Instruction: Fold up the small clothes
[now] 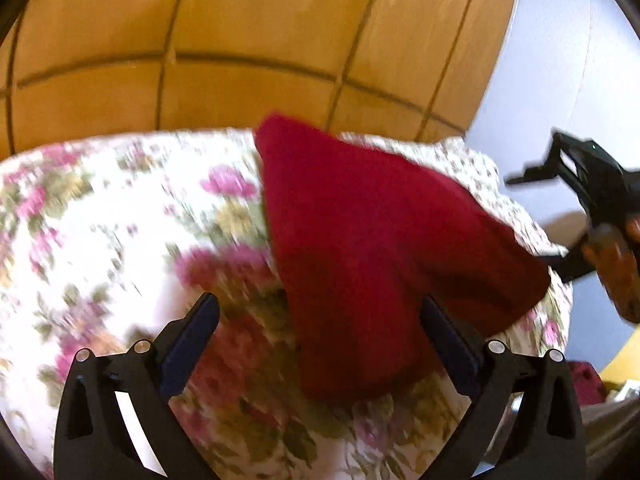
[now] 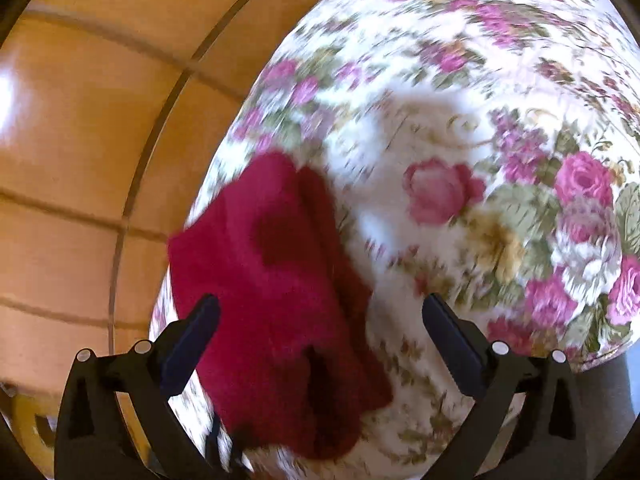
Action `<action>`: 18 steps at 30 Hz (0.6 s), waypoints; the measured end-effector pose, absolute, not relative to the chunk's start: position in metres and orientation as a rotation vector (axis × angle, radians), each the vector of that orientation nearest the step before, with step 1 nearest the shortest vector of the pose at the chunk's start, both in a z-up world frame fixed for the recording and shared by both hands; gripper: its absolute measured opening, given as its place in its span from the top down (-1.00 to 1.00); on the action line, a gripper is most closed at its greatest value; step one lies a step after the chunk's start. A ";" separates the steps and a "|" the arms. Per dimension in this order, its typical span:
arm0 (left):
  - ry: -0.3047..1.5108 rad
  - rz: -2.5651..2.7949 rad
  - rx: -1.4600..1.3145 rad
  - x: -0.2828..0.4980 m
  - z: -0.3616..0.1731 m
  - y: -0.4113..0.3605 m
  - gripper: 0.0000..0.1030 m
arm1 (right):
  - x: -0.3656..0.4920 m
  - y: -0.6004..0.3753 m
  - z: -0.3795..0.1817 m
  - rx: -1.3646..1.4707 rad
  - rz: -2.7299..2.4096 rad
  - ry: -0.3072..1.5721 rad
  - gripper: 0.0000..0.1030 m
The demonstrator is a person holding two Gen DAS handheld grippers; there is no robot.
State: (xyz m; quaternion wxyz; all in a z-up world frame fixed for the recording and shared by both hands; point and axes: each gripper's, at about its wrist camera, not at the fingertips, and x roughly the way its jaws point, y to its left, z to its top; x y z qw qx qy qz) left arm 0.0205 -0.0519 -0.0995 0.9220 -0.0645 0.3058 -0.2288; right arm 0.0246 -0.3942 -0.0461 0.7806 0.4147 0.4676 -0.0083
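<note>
A small dark red garment [image 1: 380, 232] lies in a rumpled, folded heap on the floral tablecloth [image 1: 100, 220], close to the table's far edge. My left gripper [image 1: 320, 302] hovers over its near end, open wide, and neither pad presses on the cloth. In the right wrist view the same red garment [image 2: 272, 260] lies by the edge of the floral tablecloth [image 2: 460, 140]. My right gripper [image 2: 320, 302] is open above it with nothing pinched. The left wrist view also shows the right gripper [image 1: 580, 184] at the right, held by a hand [image 1: 616, 264].
Beyond the table's edge is an orange-brown tiled floor [image 1: 260, 40]; the same tiled floor [image 2: 80, 140] fills the left of the right wrist view. A pale wall [image 1: 560, 60] stands at the right. Another dark red item [image 1: 586, 382] and something yellow [image 1: 624, 364] sit low right.
</note>
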 end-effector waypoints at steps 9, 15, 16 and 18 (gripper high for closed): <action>0.685 -0.418 -0.051 0.062 -0.115 -0.069 -0.94 | 0.011 -0.366 -0.081 0.591 -0.138 1.157 -0.96; 0.762 -0.496 -0.126 0.064 -0.124 -0.058 -0.94 | 0.013 -0.382 -0.119 0.662 -0.205 1.188 -0.97; 0.764 -0.496 -0.132 0.063 -0.124 -0.057 -0.94 | 0.014 -0.376 -0.113 0.618 -0.198 1.189 -0.96; 0.770 -0.489 -0.165 0.055 -0.123 -0.050 -0.94 | 0.015 -0.371 -0.107 0.582 -0.193 1.187 -0.96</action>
